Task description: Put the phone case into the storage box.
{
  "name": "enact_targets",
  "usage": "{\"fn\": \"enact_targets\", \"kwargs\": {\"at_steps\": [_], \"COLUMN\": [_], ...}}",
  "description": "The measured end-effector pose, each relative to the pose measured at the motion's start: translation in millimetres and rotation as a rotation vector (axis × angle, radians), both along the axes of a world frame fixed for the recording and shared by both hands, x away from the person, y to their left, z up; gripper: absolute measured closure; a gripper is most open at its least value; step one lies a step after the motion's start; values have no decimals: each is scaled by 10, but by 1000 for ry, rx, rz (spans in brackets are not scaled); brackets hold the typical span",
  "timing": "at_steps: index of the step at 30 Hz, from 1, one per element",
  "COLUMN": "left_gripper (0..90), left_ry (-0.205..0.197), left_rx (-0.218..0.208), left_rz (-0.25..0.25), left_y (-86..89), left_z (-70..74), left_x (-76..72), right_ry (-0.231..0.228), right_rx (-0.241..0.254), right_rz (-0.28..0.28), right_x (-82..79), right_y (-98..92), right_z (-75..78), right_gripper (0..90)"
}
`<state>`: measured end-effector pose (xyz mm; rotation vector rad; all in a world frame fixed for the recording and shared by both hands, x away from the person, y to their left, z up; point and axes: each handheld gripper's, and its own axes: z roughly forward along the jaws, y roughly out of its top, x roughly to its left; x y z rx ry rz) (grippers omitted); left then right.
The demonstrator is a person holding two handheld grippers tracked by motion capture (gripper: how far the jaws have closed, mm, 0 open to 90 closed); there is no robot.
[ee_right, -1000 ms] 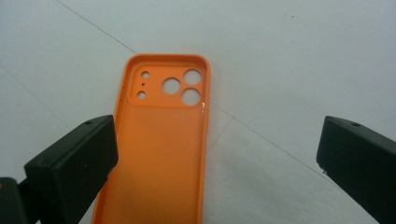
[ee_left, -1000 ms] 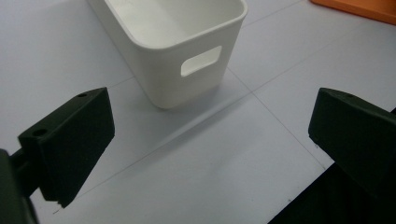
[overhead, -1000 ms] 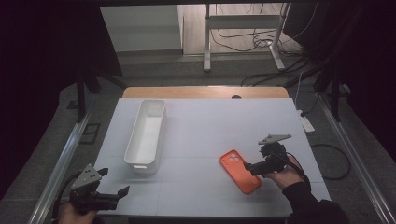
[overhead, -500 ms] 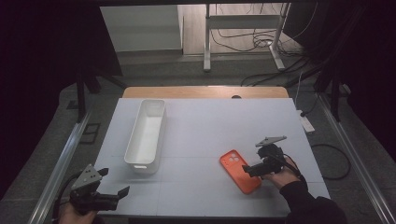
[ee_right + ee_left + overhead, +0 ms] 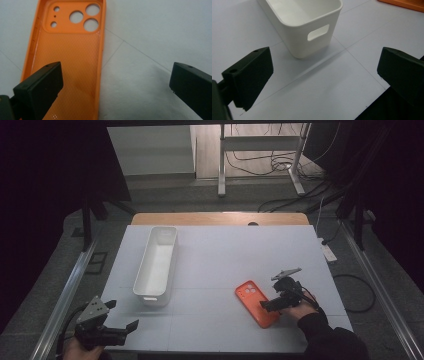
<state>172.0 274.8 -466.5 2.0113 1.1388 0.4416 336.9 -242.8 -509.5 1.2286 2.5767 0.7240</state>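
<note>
An orange phone case (image 5: pixel 255 302) lies flat on the white table, inside up, with its camera holes at the far end (image 5: pixel 75 37). My right gripper (image 5: pixel 274 302) hovers at the case's near right edge, open; its left jaw hangs over the case and its right jaw over bare table (image 5: pixel 117 82). A long white bin (image 5: pixel 156 264) stands left of centre. My left gripper (image 5: pixel 119 332) is open at the table's front left corner, pointing at the bin's handle end (image 5: pixel 312 30).
The white table top (image 5: pixel 220 255) has a wooden strip along its far edge. A metal stand and cables sit on the floor behind. A power strip (image 5: pixel 329 253) lies right of the table.
My right gripper has shifted slightly left and nearer, closer over the orange case. The left gripper and the bin have stayed put.
</note>
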Motion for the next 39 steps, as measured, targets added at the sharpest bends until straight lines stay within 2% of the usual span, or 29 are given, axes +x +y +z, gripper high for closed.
{"fn": "enact_targets", "kwargs": {"at_steps": [4, 6, 14, 17, 24, 28, 30, 31, 34, 39], "left_gripper": [12, 12, 12, 12, 12, 12, 12, 12, 12, 12], "left_ry": [0, 0, -1, 0, -1, -1, -1, -1, -2, -2], "left_rx": [1, 1, 6, 6, 7, 5, 5, 5, 7, 7], "left_rz": [0, -1, -3, -3, -4, -3, -3, -3, -3, -2], "left_y": [-1, -2, -8, -8, -8, -5, -5, -5, -8, -8], "left_z": [0, 0, 0, 0, 0, 1, 1, 1, 0, 1], "left_x": [0, 1, 1, 1, 1, 0, 0, 0, 0, 0], "right_ry": [19, 7, 20, 28, 49, 81, 110, 110, 133, 157], "right_rx": [-27, -49, -66, -78, -65, -44, -22, -22, -2, 8], "right_rz": [5, 18, 29, 34, 63, 59, 62, 62, 66, 34], "right_x": [5, -7, 4, 8, -1, 8, 16, 16, 13, 27], "right_y": [15, 31, 41, 48, 30, 32, 19, 19, 31, 23], "right_z": [-47, -59, -50, -31, 84, 104, 109, 109, 108, 112], "right_gripper": [0, 0, 0, 36, 484, 649, 766, 766, 852, 876]}}
